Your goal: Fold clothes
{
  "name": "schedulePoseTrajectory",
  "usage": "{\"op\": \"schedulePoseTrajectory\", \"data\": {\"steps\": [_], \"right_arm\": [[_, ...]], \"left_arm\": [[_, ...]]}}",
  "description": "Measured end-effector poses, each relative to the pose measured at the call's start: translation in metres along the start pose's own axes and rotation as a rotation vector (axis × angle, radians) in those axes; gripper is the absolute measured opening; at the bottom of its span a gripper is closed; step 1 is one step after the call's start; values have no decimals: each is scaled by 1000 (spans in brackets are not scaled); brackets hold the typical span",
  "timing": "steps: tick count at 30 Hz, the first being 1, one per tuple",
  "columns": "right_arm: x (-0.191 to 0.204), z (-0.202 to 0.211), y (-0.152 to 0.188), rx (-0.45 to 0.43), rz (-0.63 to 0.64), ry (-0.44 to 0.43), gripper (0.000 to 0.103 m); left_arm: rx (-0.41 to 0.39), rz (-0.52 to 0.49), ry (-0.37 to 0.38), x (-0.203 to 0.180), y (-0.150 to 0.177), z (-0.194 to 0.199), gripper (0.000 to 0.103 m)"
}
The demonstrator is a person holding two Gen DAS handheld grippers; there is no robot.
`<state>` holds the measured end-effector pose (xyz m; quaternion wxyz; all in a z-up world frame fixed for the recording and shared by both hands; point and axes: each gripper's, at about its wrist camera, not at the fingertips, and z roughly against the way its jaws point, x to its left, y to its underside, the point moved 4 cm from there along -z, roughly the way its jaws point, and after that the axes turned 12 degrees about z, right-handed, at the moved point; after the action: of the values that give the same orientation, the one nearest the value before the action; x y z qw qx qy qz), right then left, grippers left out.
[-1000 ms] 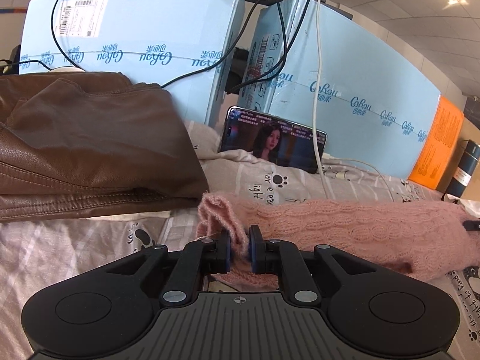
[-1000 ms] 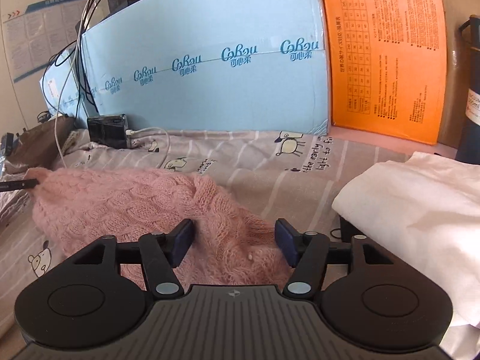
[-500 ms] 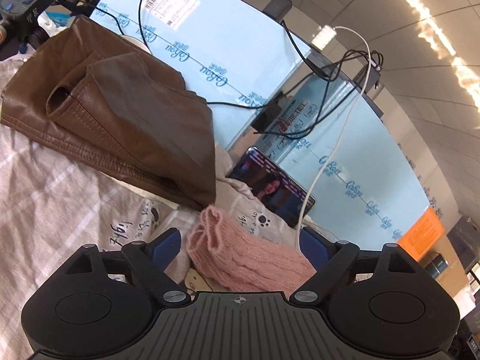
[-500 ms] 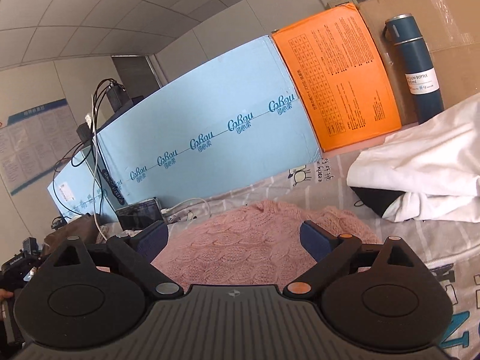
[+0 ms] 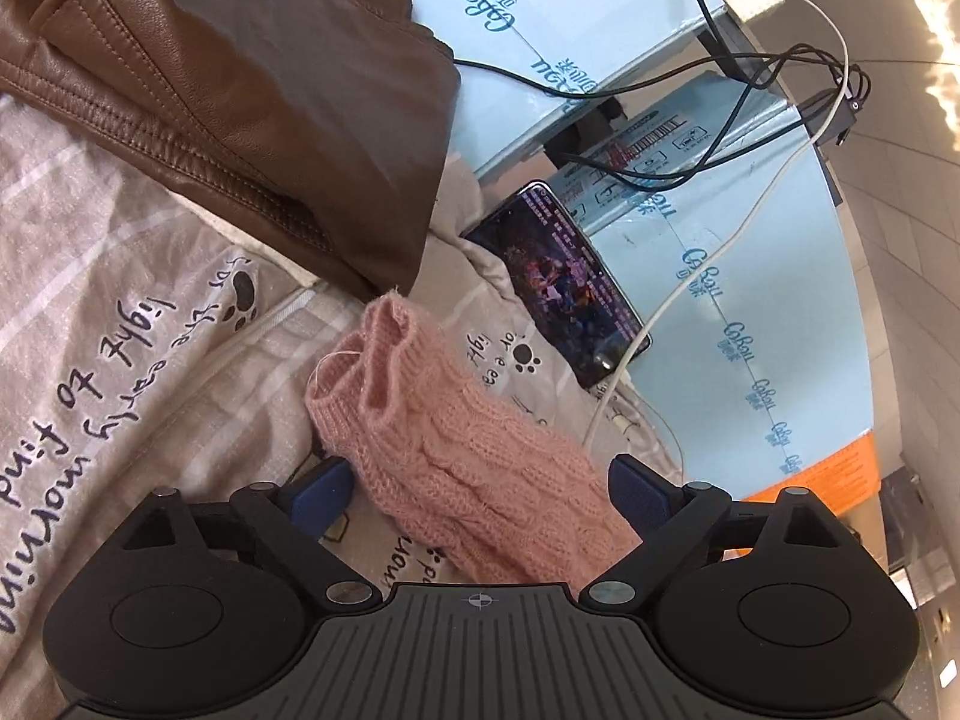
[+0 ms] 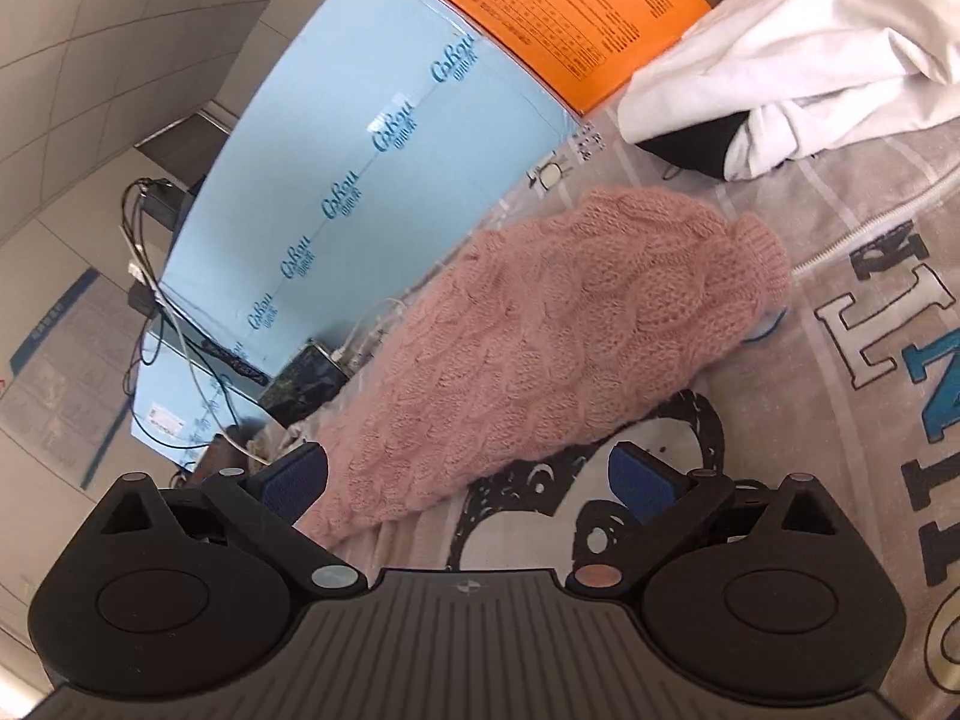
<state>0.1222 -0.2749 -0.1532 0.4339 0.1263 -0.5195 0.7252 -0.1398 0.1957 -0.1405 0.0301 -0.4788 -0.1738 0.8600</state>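
Observation:
A pink cable-knit garment lies stretched across the printed bedsheet, and its ribbed cuff points toward a brown leather jacket. My left gripper is tilted over that cuff end. Its jaws are opening, and the knit lies between the blue pads without being pressed. In the right wrist view the other end of the pink garment lies ahead. My right gripper is rolled sideways with its jaws opening wide. The knit's edge is near the left pad and is not gripped.
The folded brown leather jacket lies beside the cuff. A phone with a white cable leans on light blue boxes. A white garment and an orange sheet are beyond the knit's far end.
The left gripper was shut on the pink cuff and has let it go, opening wide. The right gripper has opened wider. Both have rolled sideways, and the knit lies flat on the sheet.

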Motion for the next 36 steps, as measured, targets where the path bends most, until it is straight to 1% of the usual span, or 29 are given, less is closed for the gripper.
{"op": "schedulePoseTrajectory", "data": {"steps": [1,3,4,5,6,7,8,9,10,12,13,14,15,16,17,19,21,24,26,28,29,31,32,33,34,36], "right_arm": [[-3,-6,1,12,-21,26,101],[-5,-11,-4,-39,-55,69,101],[-6,-15,-7,-55,-81,95,101],[-6,-19,-11,-83,-103,115,101],[-6,-22,-12,-104,-113,138,101],[-6,-26,-14,-126,-122,161,101],[-5,-30,-16,-151,-113,182,101],[-2,-33,-17,-174,-98,202,101],[-2,-35,-17,-198,-79,213,100],[-2,-39,-17,-245,-43,236,97],[-3,-40,-18,-254,-31,240,90],[-6,-39,-18,-261,-25,260,75],[-9,-38,-17,-269,-19,279,66],[-12,-37,-17,-274,-13,290,46],[-15,-36,-18,-280,-7,300,31],[-16,-32,-20,-302,-2,258,21],[-9,-23,-20,-346,34,216,19],[5,-7,-21,-401,51,144,18],[18,7,-18,-417,48,95,18],[31,20,-15,-425,46,51,18],[37,25,-14,-409,36,29,18],[45,28,-10,-337,36,5,18],[48,28,-5,-311,62,18,18],[51,27,-1,-285,88,32,18],[52,25,5,-267,126,79,18],[44,20,16,-221,155,164,18]], "left_arm": [[-18,-7,13,-1,-1,-5,94],[-46,-41,30,-4,2,-11,93],[-61,-78,29,-7,5,-14,90],[-72,-110,20,-8,8,-16,84],[-85,-145,-6,-8,11,-17,63],[-94,-171,-26,-8,12,-18,38],[-101,-193,-40,-7,12,-19,30],[-100,-199,-30,-6,12,-19,24],[-97,-198,-10,-5,11,-19,20],[-107,-215,39,-8,13,-14,20],[-121,-240,67,-12,15,-9,20],[-134,-264,94,-17,17,-4,20],[-146,-288,122,-21,19,1,19],[-162,-319,152,-26,22,8,19],[-179,-348,175,-29,25,14,19],[-218,-398,213,-37,31,27,18],[-243,-422,247,-41,35,37,17],[-242,-404,289,-40,37,58,17],[-227,-389,303,-38,36,76,17],[-235,-392,284,-33,34,94,17],[-232,-399,263,-31,32,100,17],[-203,-418,194,-20,29,103,17],[-187,-427,159,-14,27,104,17],[-182,-432,120,-8,26,102,17],[-173,-438,72,-1,27,97,18],[-156,-444,-25,14,29,86,19]]}}
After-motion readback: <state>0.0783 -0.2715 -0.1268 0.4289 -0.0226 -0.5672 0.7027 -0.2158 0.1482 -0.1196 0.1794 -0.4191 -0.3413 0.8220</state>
